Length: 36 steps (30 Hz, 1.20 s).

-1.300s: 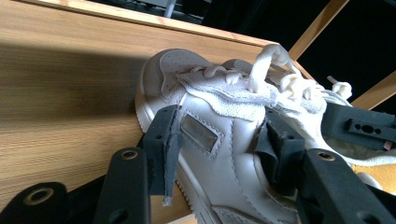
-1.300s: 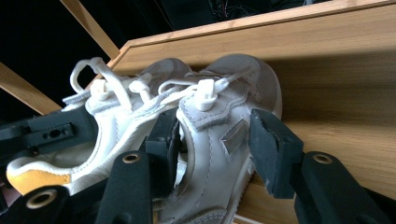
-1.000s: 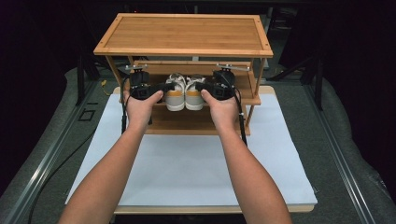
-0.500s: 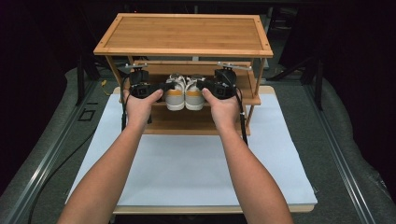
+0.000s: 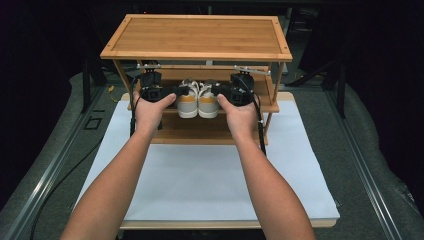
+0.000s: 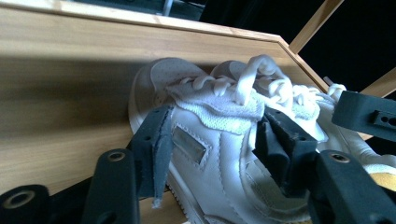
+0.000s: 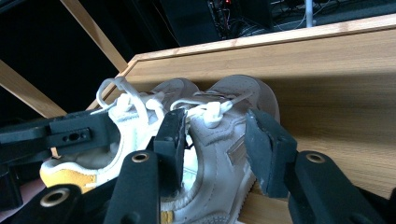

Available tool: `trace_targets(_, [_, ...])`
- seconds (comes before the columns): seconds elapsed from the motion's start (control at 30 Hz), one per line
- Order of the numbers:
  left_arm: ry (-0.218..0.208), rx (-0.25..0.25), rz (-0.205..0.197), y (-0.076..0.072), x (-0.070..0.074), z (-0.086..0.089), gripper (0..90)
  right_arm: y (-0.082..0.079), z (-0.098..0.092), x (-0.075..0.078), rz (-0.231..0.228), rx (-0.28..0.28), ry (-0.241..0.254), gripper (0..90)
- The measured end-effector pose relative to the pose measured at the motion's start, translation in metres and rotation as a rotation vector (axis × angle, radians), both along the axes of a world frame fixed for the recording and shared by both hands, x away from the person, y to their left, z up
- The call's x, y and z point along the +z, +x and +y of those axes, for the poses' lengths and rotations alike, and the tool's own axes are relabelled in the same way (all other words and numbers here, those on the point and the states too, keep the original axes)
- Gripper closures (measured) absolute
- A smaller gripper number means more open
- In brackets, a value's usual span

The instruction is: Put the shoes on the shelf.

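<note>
Black jaws of the left gripper (image 6: 215, 135) straddle the left shoe (image 6: 205, 163), spread wide and just opening. Those of the right gripper (image 7: 215, 135) have just been closing around the right shoe (image 7: 219, 144), with a gap at one pad. Likely mid-grasp: both must pinch before lifting. The shoes sit on the shelf (image 5: 267, 102) of the rack (image 5: 197, 35), at 12 o'clock on the white sheet (image 5: 210, 180). The room is dark.
</note>
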State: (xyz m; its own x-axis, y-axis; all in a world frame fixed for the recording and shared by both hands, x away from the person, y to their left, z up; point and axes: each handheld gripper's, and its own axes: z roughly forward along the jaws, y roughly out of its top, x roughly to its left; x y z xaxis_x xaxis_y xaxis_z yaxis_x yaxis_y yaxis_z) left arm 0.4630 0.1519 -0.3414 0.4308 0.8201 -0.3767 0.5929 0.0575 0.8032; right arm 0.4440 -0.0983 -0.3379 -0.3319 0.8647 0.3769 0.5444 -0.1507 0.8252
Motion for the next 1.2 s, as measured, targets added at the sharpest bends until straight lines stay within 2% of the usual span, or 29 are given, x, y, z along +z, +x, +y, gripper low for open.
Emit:
trace_targets(0.03, [-0.006, 0.000, -0.002, 0.000, 0.000, 0.000, 46.4, 0.000, 0.000, -0.001, -0.009, 0.004, 0.012, 58.3])
trace_targets(0.13, [0.001, -0.003, -0.012, -0.002, 0.001, 0.001, 46.9, 0.000, -0.001, -0.001, -0.008, 0.004, 0.011, 58.4])
trace_targets(0.33, [-0.013, 0.000, -0.034, -0.007, 0.005, 0.005, 49.9, -0.003, -0.002, 0.001, -0.004, 0.004, 0.009, 58.6])
trace_targets(0.43, [-0.011, 0.004, -0.051, -0.010, 0.007, 0.010, 51.9, -0.005, -0.004, 0.003, -0.016, 0.000, 0.032, 58.6])
trace_targets(0.6, [-0.029, 0.021, -0.075, -0.019, 0.012, 0.017, 53.1, -0.013, -0.006, 0.008, -0.039, -0.004, 0.028, 59.3])
trace_targets(0.73, [-0.043, 0.030, -0.077, -0.023, 0.011, 0.024, 55.3, -0.019, -0.009, 0.011, -0.044, -0.001, 0.020, 60.6])
trace_targets(0.9, [-0.040, 0.035, -0.077, -0.029, 0.008, 0.033, 59.2, -0.025, -0.015, 0.012, -0.055, -0.001, 0.001, 66.2])
trace_targets(1.0, [-0.056, 0.028, -0.073, -0.032, 0.006, 0.037, 63.7, -0.029, -0.019, 0.012, -0.061, -0.004, -0.008, 69.1])
trace_targets(1.07, [-0.048, 0.020, -0.072, -0.034, 0.005, 0.038, 68.0, -0.032, -0.023, 0.011, -0.066, -0.010, -0.011, 72.7])
trace_targets(1.17, [-0.032, 0.010, -0.069, -0.038, 0.001, 0.039, 70.0, -0.034, -0.026, 0.009, -0.049, -0.004, -0.016, 75.3])
trace_targets(1.2, [-0.024, 0.007, -0.069, -0.038, -0.001, 0.039, 70.7, -0.034, -0.026, 0.007, -0.055, -0.008, -0.013, 76.3])
